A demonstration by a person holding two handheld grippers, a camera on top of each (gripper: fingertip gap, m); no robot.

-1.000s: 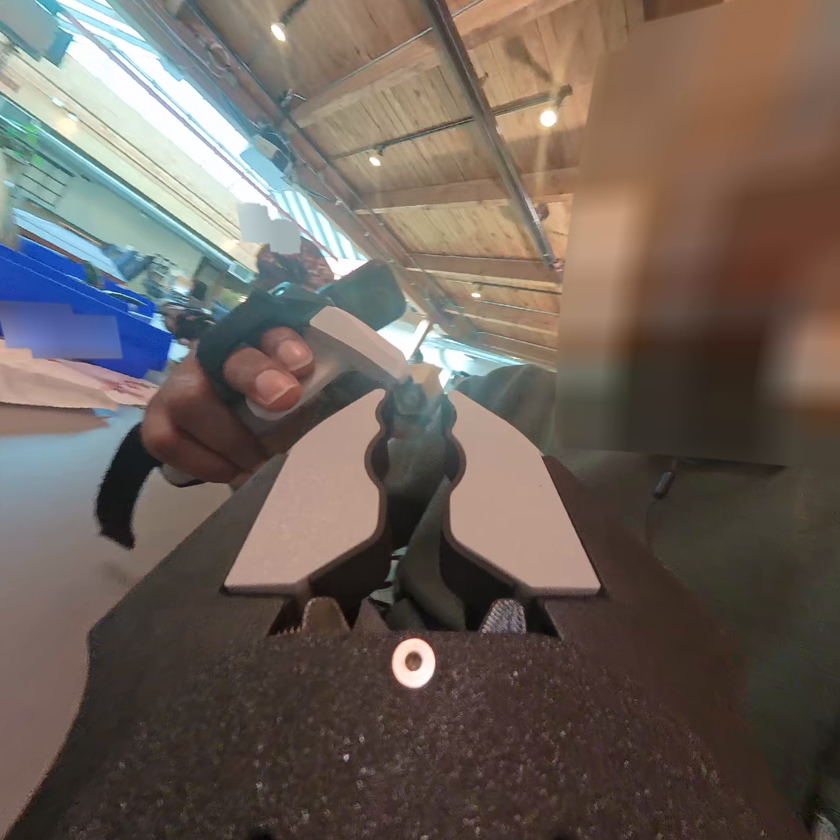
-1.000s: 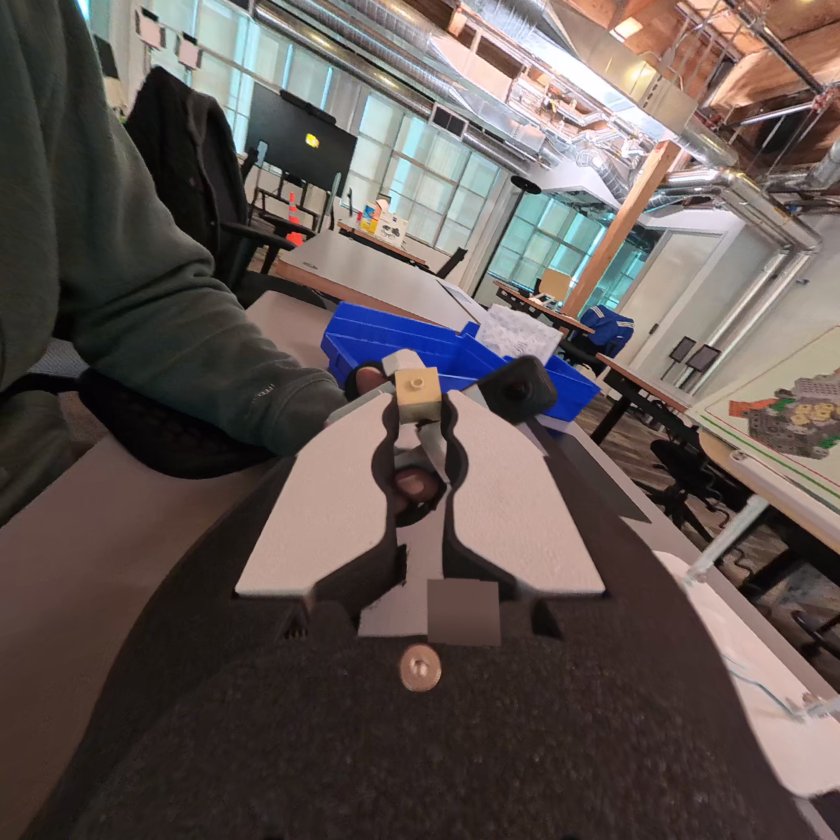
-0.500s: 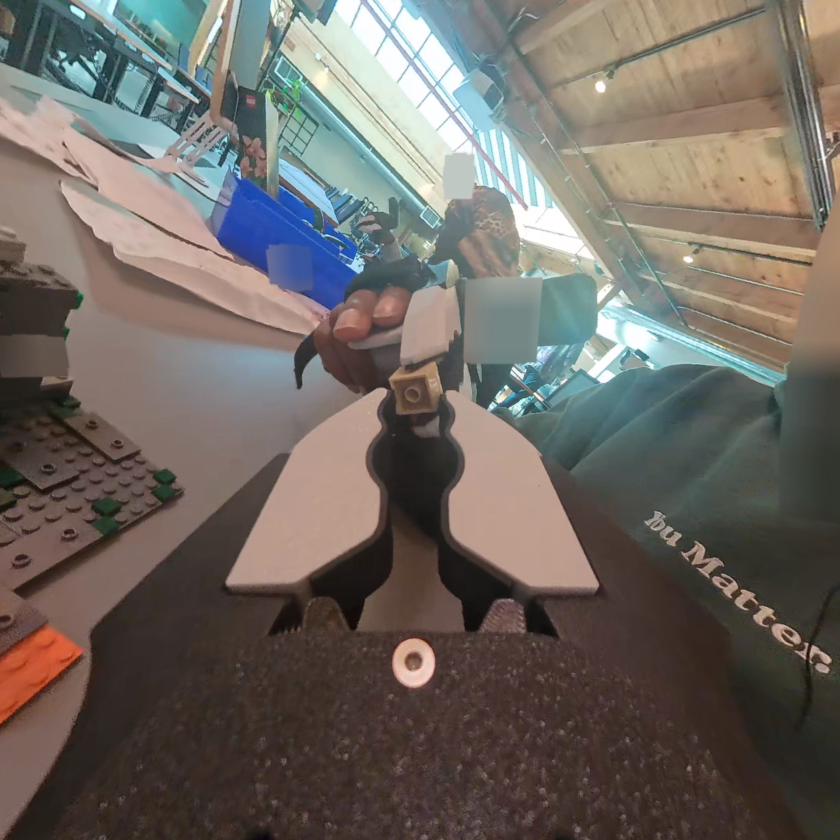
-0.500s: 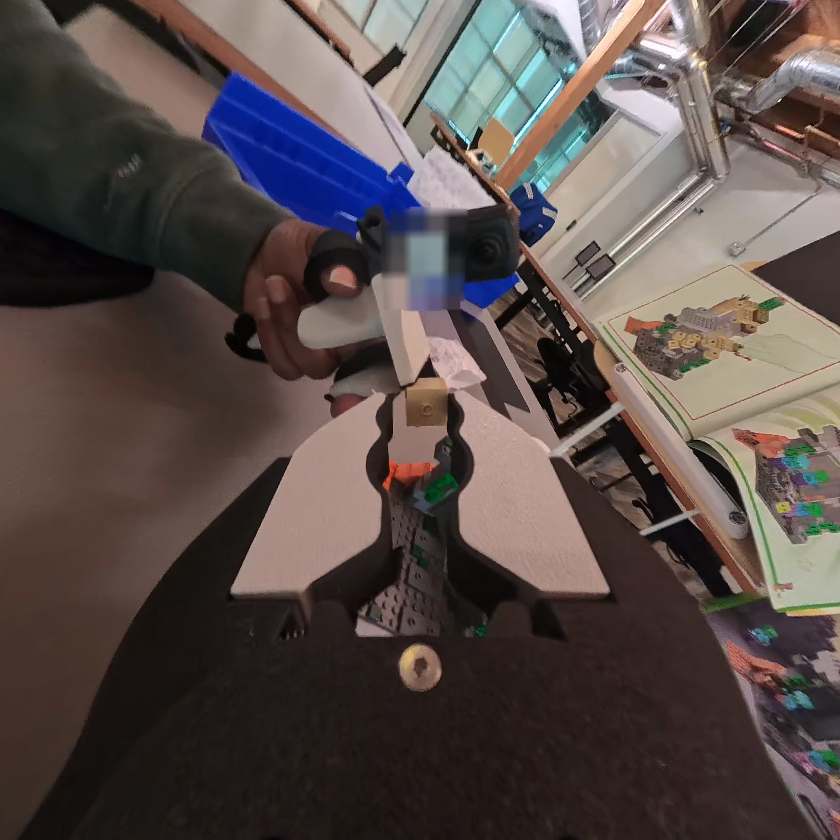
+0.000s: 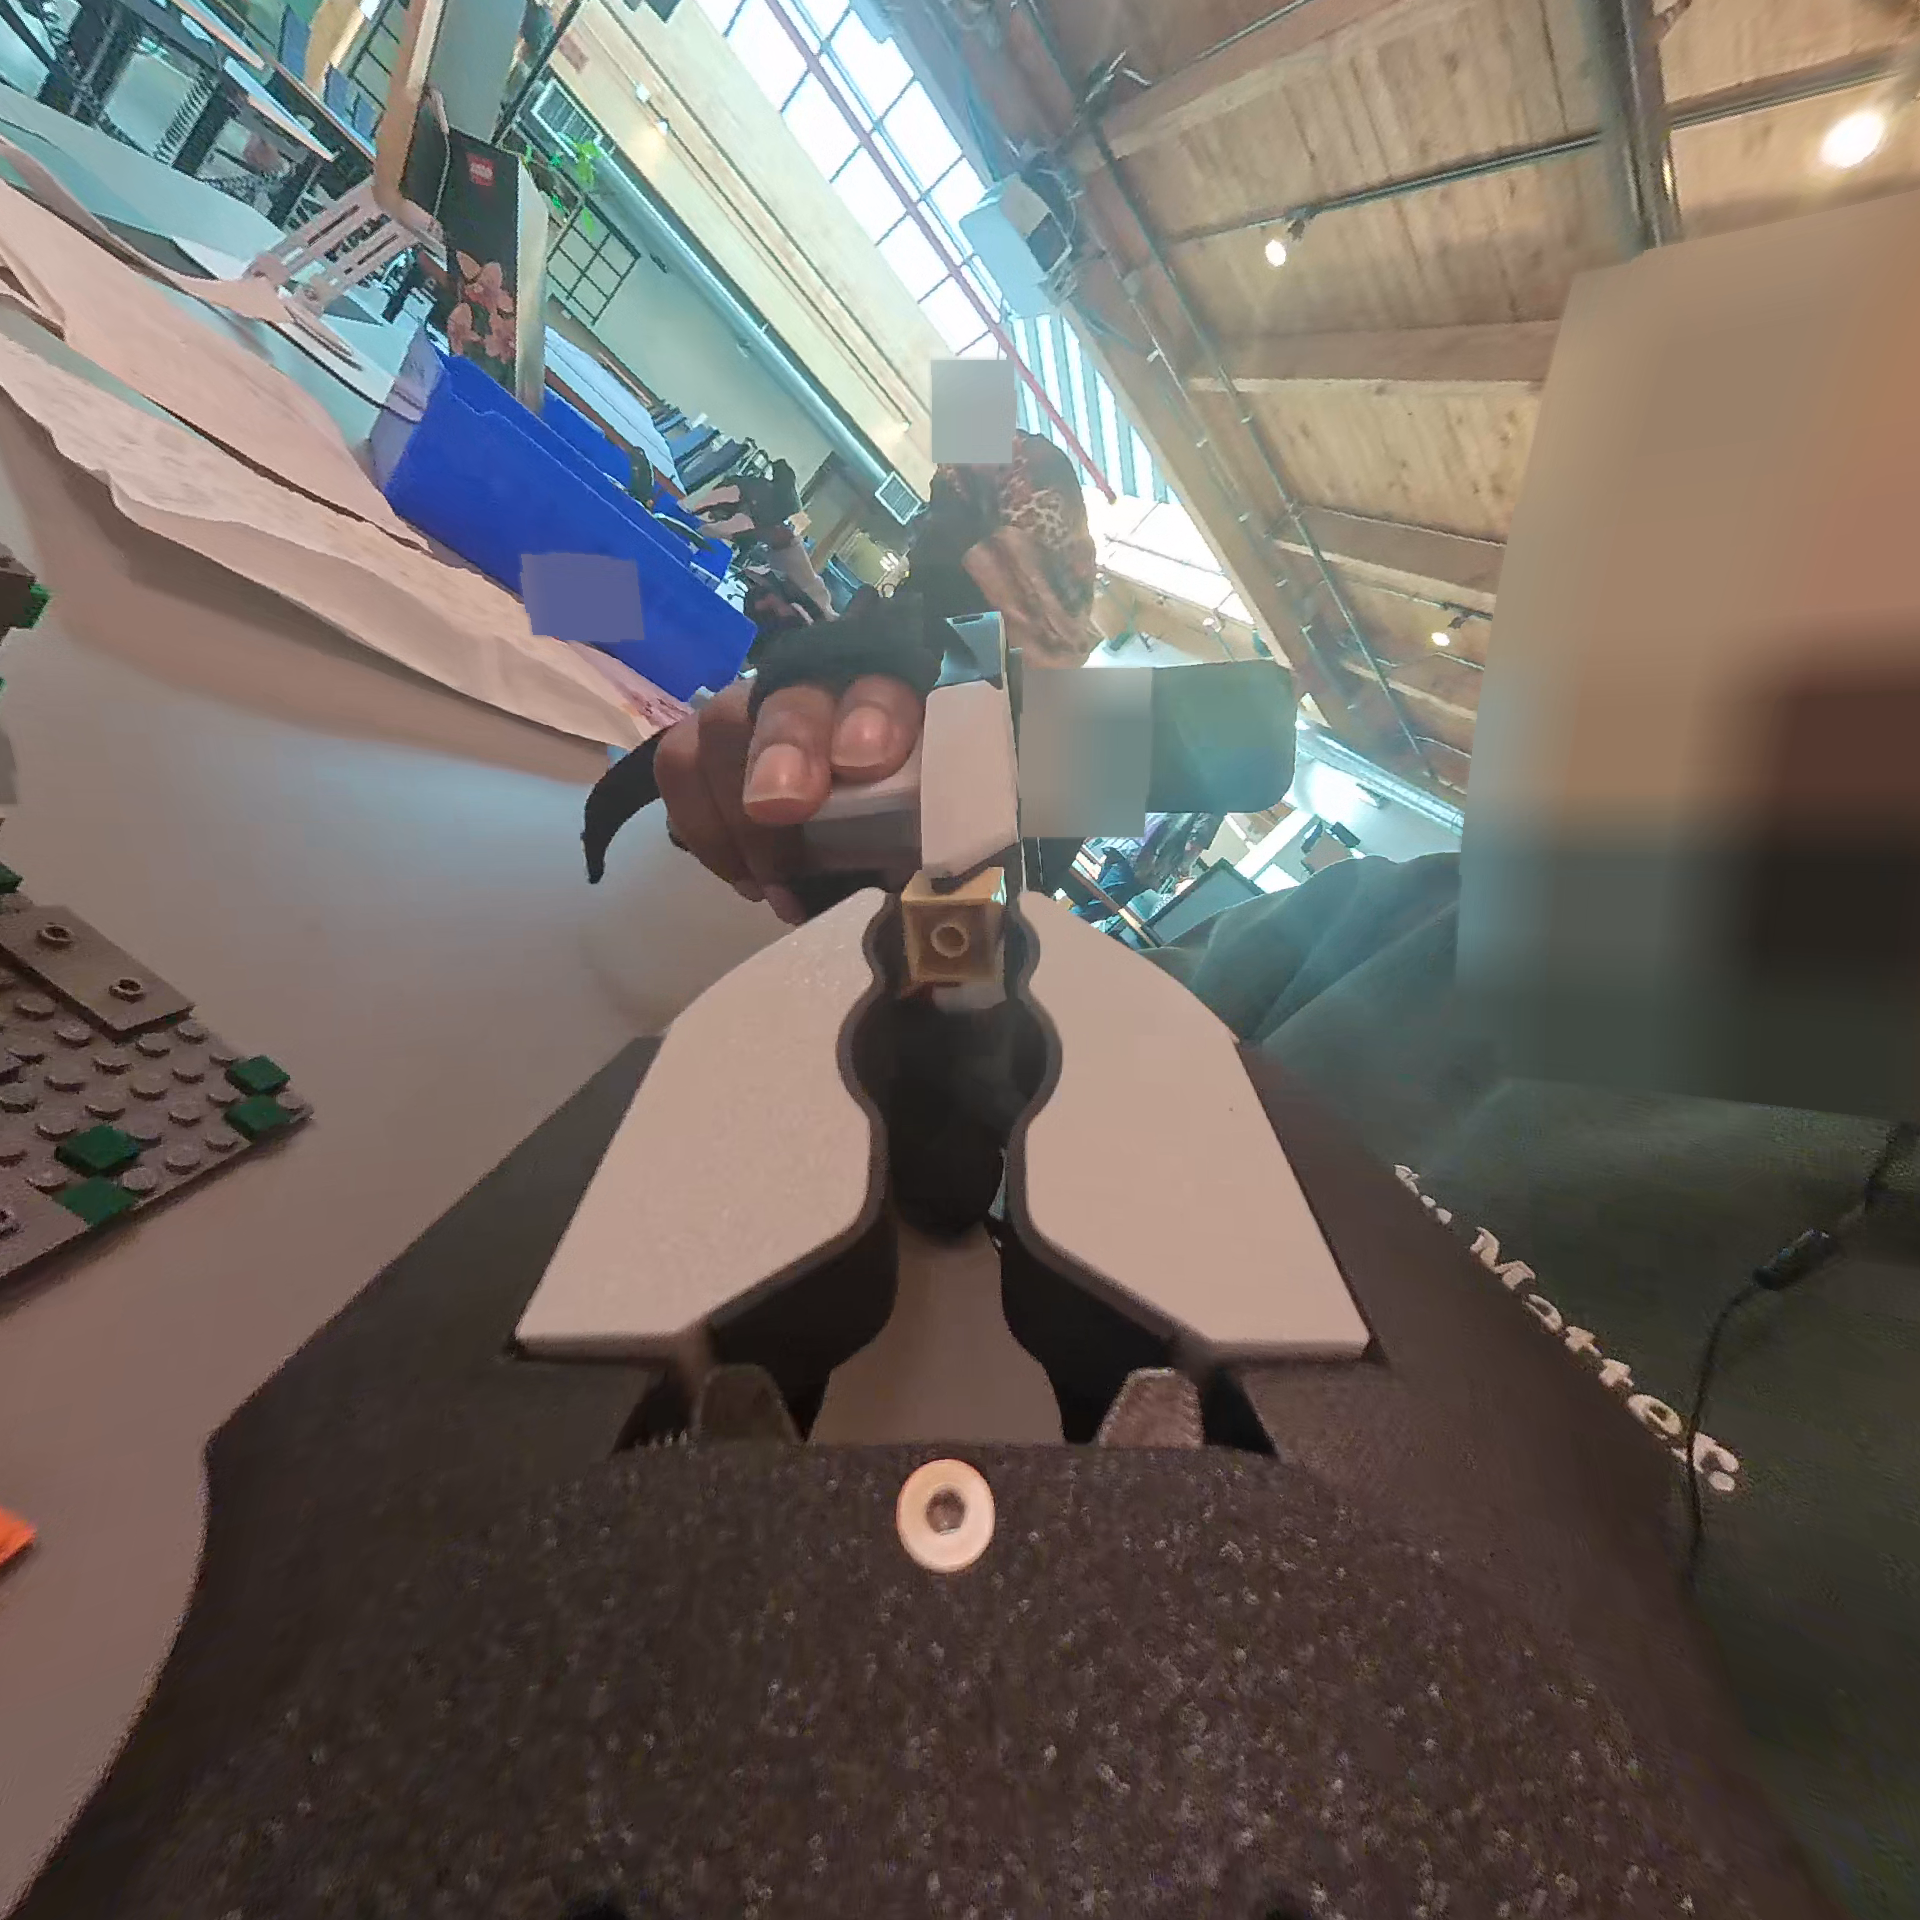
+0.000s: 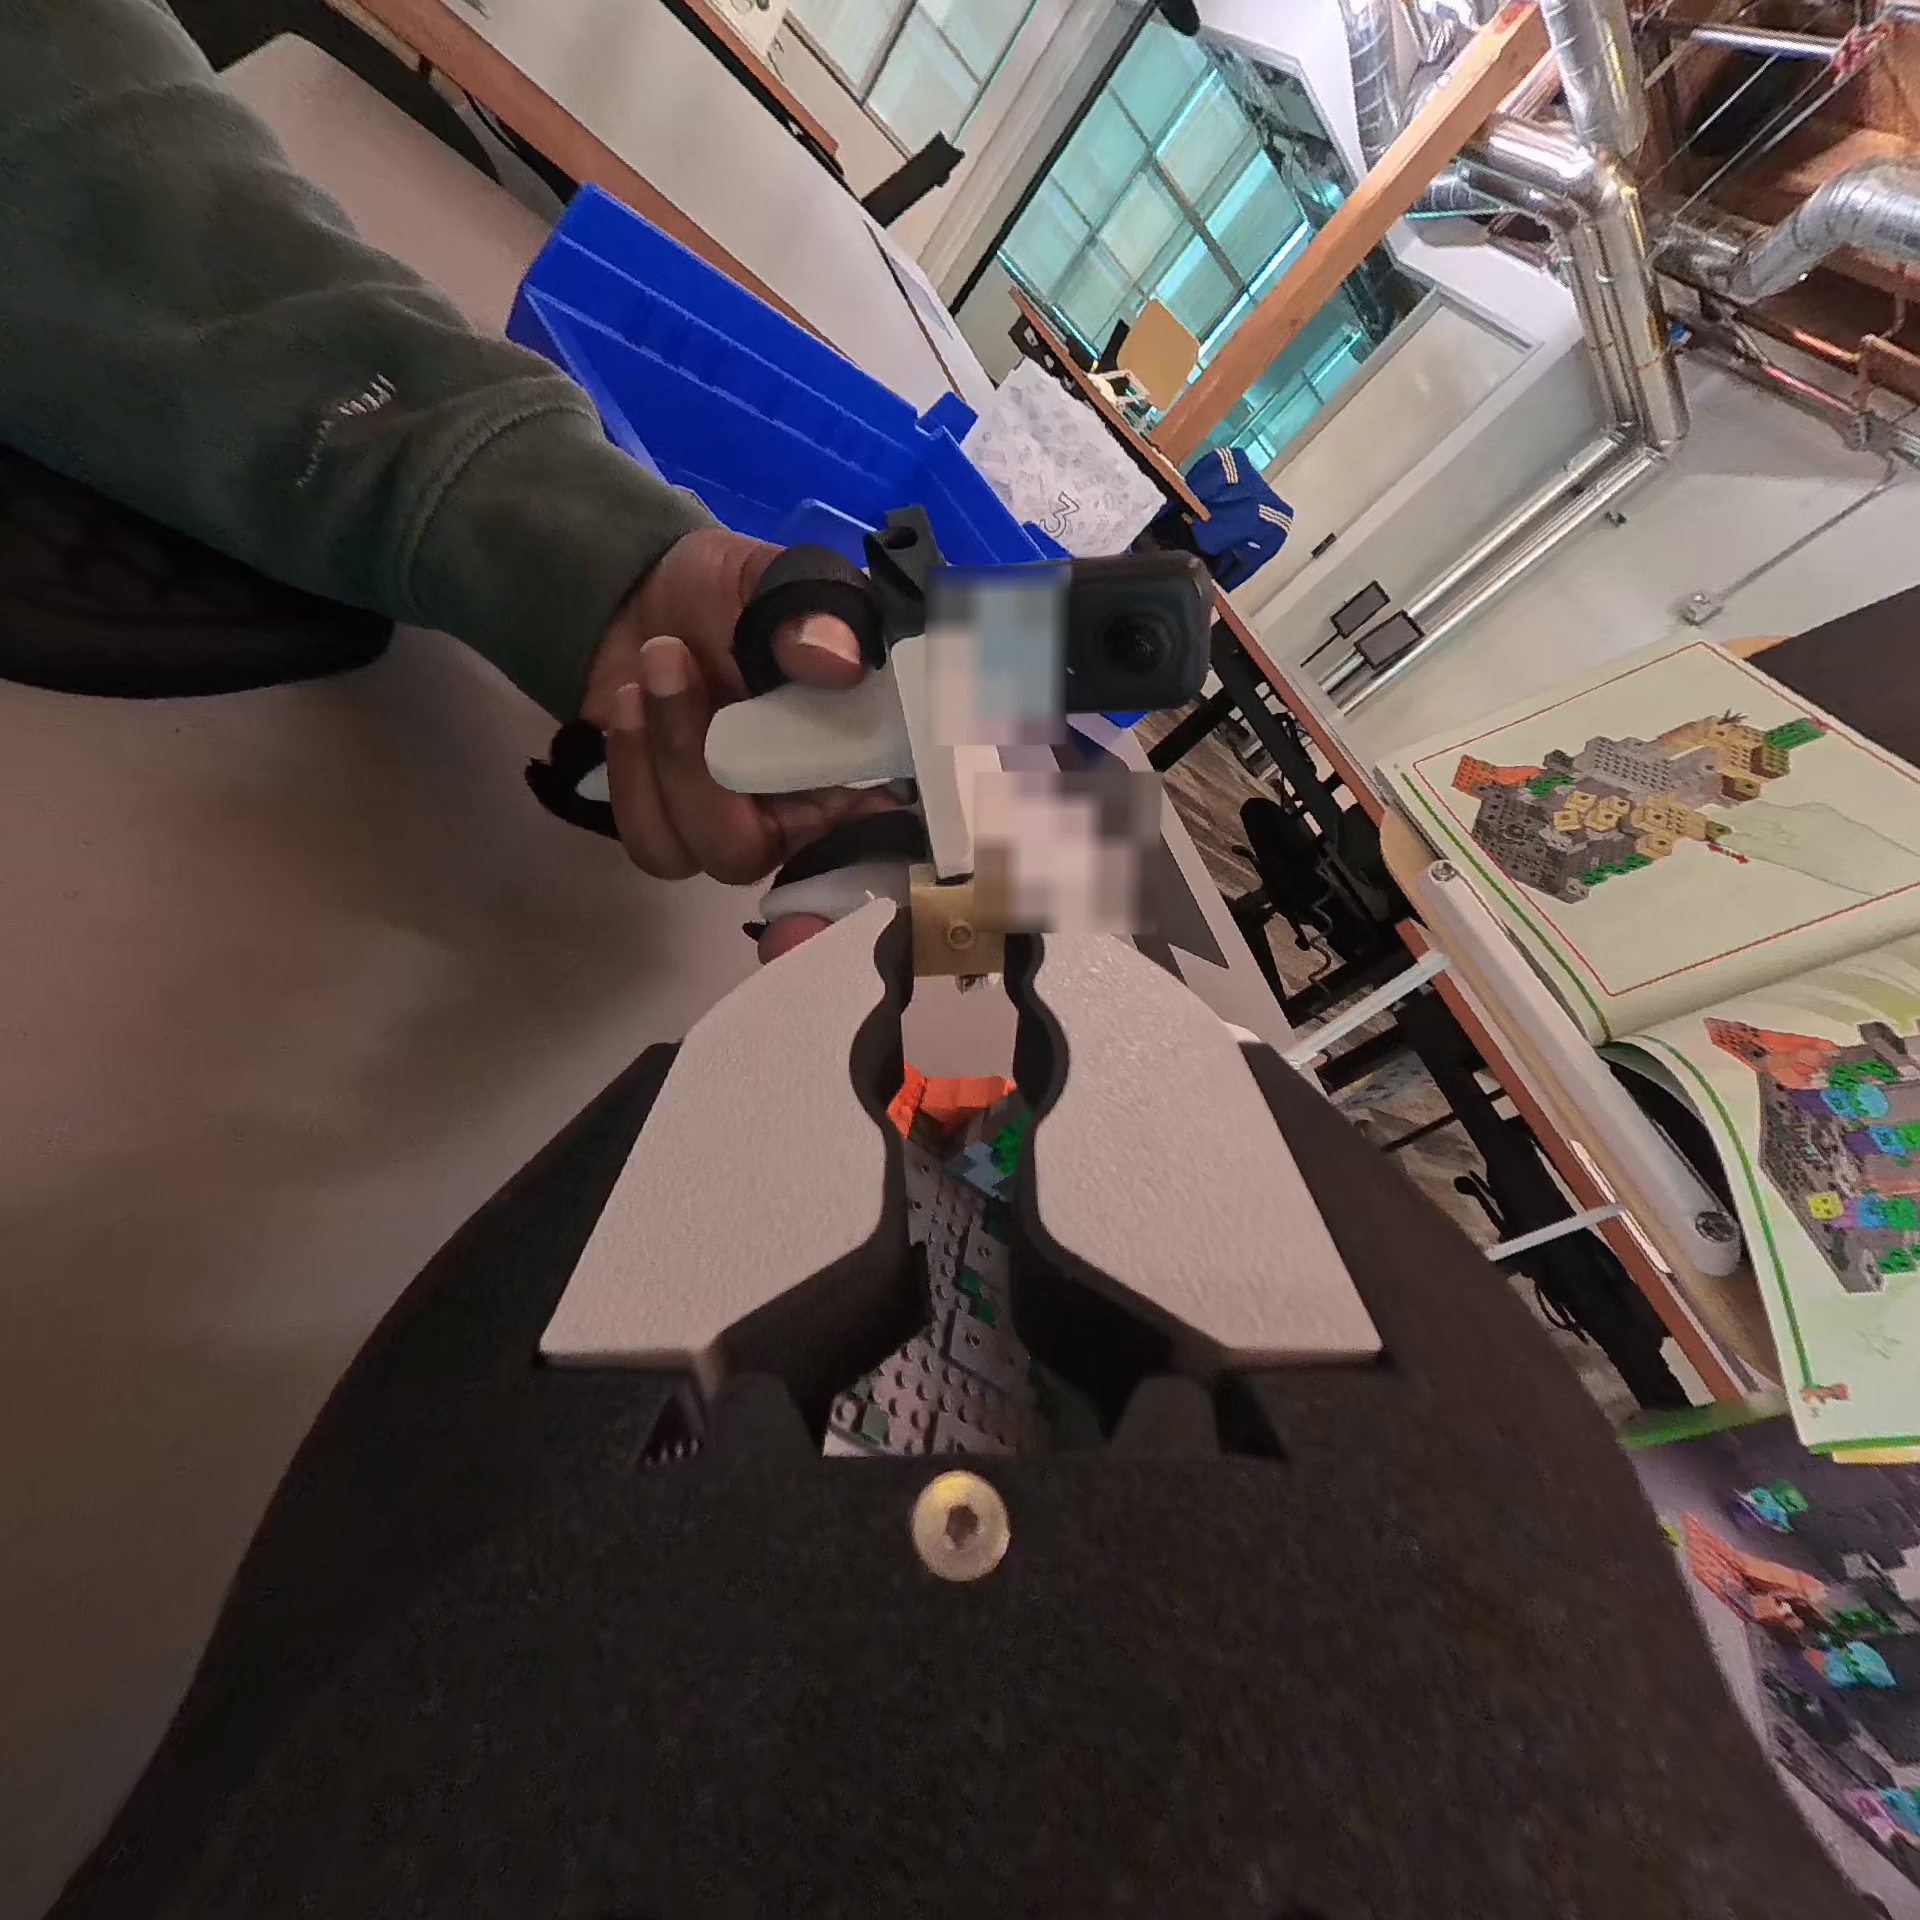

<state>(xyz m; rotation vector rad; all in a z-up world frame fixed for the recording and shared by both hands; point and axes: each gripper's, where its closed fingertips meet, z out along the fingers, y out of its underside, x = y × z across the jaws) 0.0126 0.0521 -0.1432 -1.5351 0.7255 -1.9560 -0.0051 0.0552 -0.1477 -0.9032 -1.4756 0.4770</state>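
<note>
A small tan brick [image 5: 948, 938] with one stud facing the camera sits between my left gripper's [image 5: 948, 925] fingertips, and both pads press on its sides. In that view the right gripper's white fingers [image 5: 966, 790] clamp the same brick from above and below. In the right wrist view the tan brick [image 6: 954, 930] is pinched between my right gripper's [image 6: 956, 940] pads, and the left gripper's white finger [image 6: 940, 800] meets it from above. Both grippers hold the brick in the air above the table, each held by a hand.
A grey baseplate with green tiles [image 5: 125, 1101] lies at the left. A grey and orange brick build [image 6: 951, 1174] shows below the right gripper. Blue bins [image 6: 727, 395] and paper sheets [image 5: 260, 488] lie farther off. An open instruction booklet [image 6: 1662, 883] lies to the right. My left and right fingertips are right by each other.
Both grippers have swung down from facing the ceiling and room toward the table, staying joined at the tan brick. The right pads loosened half a second ago and have come together on the brick once more.
</note>
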